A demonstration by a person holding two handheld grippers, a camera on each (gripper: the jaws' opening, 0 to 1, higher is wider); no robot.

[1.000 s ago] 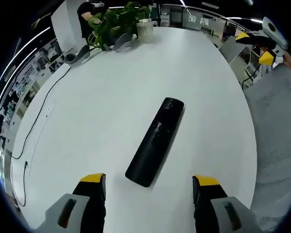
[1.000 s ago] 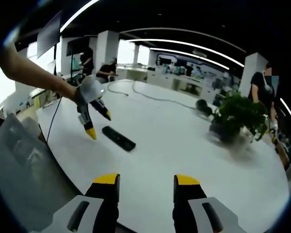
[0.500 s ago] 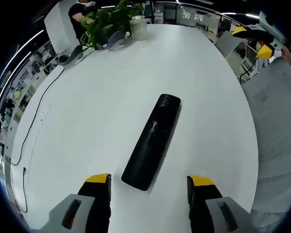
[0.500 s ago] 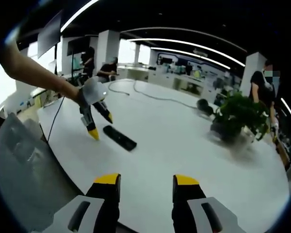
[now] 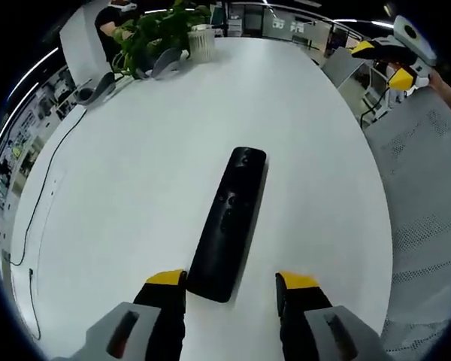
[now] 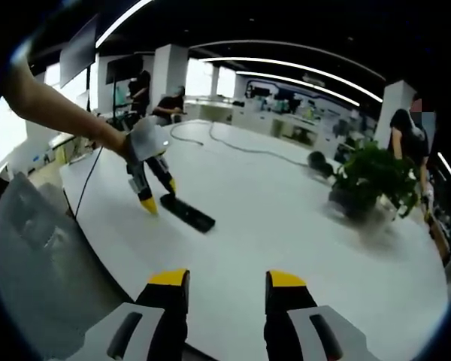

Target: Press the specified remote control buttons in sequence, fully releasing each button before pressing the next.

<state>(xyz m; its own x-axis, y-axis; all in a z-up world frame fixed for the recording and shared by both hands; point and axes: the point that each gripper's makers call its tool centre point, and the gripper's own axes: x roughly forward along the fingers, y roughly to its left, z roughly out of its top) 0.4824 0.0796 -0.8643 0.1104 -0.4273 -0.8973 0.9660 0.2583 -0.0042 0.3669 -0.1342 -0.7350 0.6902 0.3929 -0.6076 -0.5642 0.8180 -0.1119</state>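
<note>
A long black remote control (image 5: 229,222) lies flat on the white table (image 5: 135,165), its buttons facing up. My left gripper (image 5: 231,282) is open and low over it, and the remote's near end sits between the two yellow tips. Seen from the right gripper view, that left gripper (image 6: 158,195) points down at one end of the remote (image 6: 188,213), held by a person's hand. My right gripper (image 6: 227,280) stands open near the table's edge with nothing between its fingers. It appears far off in the left gripper view as the right gripper (image 5: 387,64).
A potted plant (image 5: 154,30) (image 6: 368,177) stands at the table's far side, with a white pot (image 5: 201,43) and grey objects (image 5: 98,86) beside it. A thin cable (image 5: 37,218) runs along one edge. A grey mesh chair back (image 5: 428,226) (image 6: 37,256) stands by the table. People are in the background.
My left gripper has come down and closer to the remote, so its near end now lies between the tips; the jaws have narrowed a little. The right gripper has stayed put.
</note>
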